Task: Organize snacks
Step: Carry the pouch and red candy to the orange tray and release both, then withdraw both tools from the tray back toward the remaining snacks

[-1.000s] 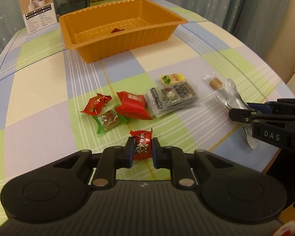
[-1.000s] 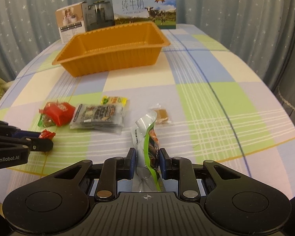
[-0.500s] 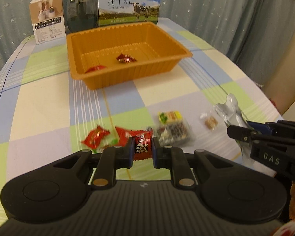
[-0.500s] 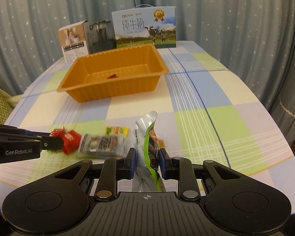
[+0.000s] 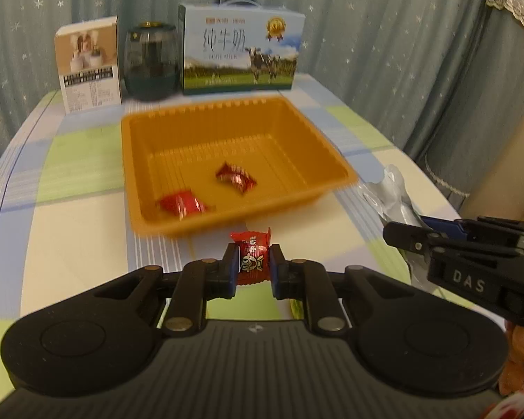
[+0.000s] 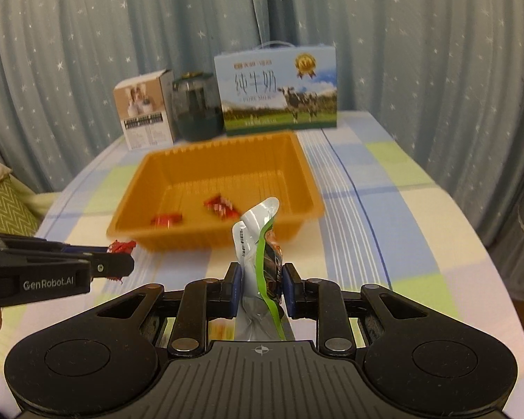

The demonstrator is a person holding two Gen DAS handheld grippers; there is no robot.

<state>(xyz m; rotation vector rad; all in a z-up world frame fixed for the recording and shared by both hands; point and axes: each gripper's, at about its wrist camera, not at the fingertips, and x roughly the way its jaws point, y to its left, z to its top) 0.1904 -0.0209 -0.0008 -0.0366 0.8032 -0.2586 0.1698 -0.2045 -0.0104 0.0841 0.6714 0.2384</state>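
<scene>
- My left tongs (image 5: 252, 266), clamped on a red candy (image 5: 251, 256), have risen; the orange tray (image 5: 164, 220) now sits just ahead.
- My right tongs (image 6: 262, 284), pinching a silver pouch (image 6: 253, 244), rose alongside; both loads look ready to drop in.

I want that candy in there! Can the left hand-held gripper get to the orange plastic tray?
Probably yes. The left hand-held gripper, shut on a red wrapped candy, faces the orange plastic tray with nothing between.

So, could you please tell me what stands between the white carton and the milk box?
A dark glass jar stands between them, clearest in the right wrist view.
</scene>
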